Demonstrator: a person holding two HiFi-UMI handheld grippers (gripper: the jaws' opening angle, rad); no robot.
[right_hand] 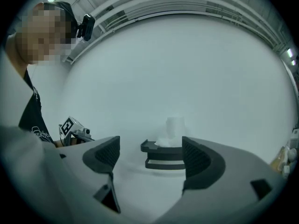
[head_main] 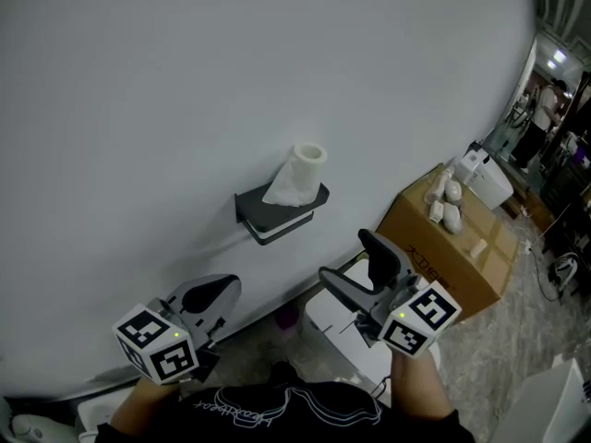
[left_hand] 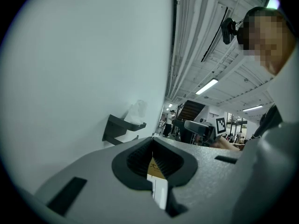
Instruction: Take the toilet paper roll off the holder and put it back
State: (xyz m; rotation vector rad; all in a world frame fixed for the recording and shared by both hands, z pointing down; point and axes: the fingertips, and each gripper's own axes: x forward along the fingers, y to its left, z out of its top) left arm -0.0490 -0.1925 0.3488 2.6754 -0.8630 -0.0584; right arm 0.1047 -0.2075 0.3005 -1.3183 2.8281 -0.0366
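Note:
A white toilet paper roll (head_main: 302,170) stands upright on top of a dark wall-mounted holder (head_main: 280,212), a loose sheet spread at its base. The roll (right_hand: 174,125) and holder (right_hand: 162,155) show straight ahead in the right gripper view, framed between wide-apart jaws. My right gripper (head_main: 353,264) is open, below and to the right of the holder, some way off. My left gripper (head_main: 214,295) hangs lower left with its jaws closed together and nothing between them. In the left gripper view the holder (left_hand: 120,127) juts from the wall with the roll (left_hand: 137,112) faint above it.
A plain white wall (head_main: 185,90) fills most of the head view. A brown cardboard box (head_main: 452,247) with small white items on top sits on the floor at right. A white box (head_main: 355,335) lies on the floor under my right gripper. A workshop area extends at far right.

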